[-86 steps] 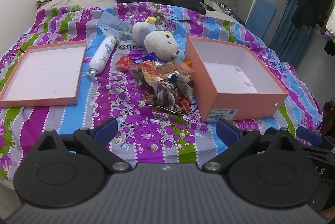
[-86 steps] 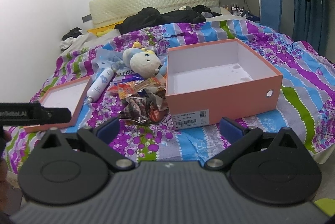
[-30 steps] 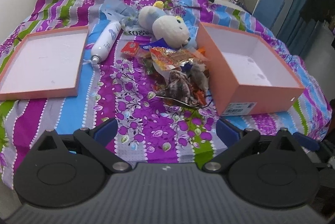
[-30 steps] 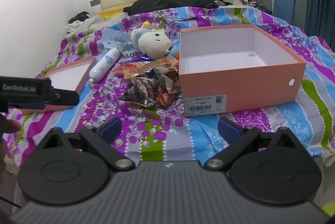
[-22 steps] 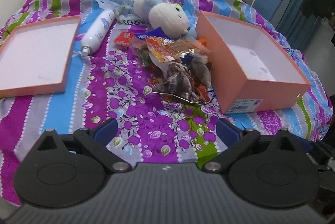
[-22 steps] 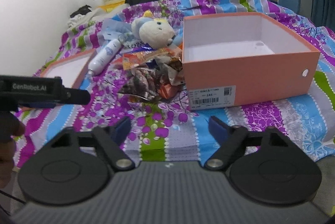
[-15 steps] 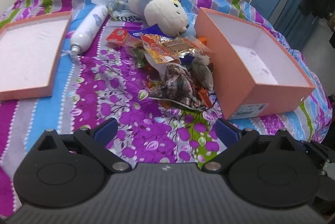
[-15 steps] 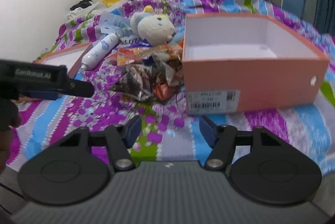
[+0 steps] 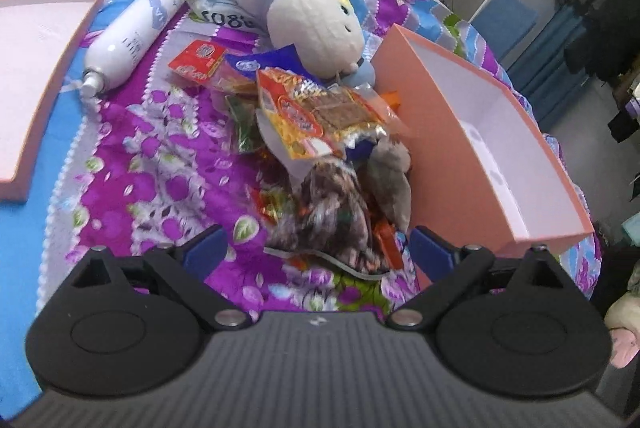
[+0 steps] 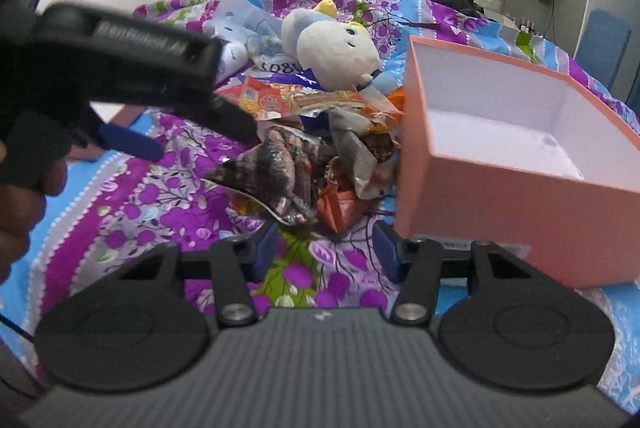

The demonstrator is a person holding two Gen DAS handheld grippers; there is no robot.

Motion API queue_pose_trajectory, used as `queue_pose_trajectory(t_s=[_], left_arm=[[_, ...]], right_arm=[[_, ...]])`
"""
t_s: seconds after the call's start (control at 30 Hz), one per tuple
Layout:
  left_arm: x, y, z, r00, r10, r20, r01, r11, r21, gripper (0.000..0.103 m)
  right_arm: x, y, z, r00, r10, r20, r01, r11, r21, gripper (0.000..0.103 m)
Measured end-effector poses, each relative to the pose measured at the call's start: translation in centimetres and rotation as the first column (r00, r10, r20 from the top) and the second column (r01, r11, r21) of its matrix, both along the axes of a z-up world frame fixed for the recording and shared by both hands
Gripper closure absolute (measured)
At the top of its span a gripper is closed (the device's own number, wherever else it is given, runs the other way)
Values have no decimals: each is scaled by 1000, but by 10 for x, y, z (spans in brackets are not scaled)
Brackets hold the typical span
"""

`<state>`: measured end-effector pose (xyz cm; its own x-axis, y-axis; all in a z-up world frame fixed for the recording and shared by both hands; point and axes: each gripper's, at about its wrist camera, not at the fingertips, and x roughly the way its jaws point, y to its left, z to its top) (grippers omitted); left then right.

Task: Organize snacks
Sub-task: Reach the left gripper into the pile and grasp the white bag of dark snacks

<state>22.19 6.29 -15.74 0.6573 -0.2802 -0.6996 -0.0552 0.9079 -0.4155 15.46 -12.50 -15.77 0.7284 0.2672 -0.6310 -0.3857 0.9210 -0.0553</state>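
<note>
Crinkly foil snack pile (image 9: 332, 184) | left gripper (image 9: 316, 248) jaws wide, empty | right gripper (image 10: 326, 248) jaws just narrowing, empty | risk: both converge, collide, packets slide against orange box (image 10: 500, 196)

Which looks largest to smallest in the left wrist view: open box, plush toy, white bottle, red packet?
1. Open box
2. Plush toy
3. White bottle
4. Red packet
The box lies nearer the camera, so its lead is exaggerated.

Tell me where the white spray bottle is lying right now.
In the left wrist view the white spray bottle lies on the bedspread at upper left, between the box lid and the snack pile, just left of the stuffed toy.
</note>
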Motion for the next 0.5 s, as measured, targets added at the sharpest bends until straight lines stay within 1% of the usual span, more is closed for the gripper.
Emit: queue_pose_trajectory(t_s=[0.03, 0.07, 0.13, 0.2, 0.37, 0.5], left_arm=[[5, 0, -1, 1000, -6, 0, 6, 1000, -1, 6], [11, 0, -1, 1000, -10, 1, 10, 1000, -1, 6], [20, 0, -3, 1000, -23, 1, 23, 1000, -2, 11], [31, -1, -5, 999, -41, -3, 41, 999, -4, 14], [54, -6, -16, 997, -77, -24, 77, 997, 9, 20], [65, -9, -27, 993, -105, -45, 105, 994, -16, 26]], right_arm=[[3, 4, -2, 1000, -11, -3, 11, 1000, -3, 57], [7, 7, -5, 1000, -27, -3, 27, 1000, -9, 59], [14, 13, -10, 999, -53, 2, 53, 998, -21, 65], [19, 17, -15, 996, -86, 12, 86, 996, -32, 69], [33, 22, -26, 990, -138, 2, 138, 990, -39, 69], [43, 26, -34, 990, -141, -24, 140, 989, -39, 69]])
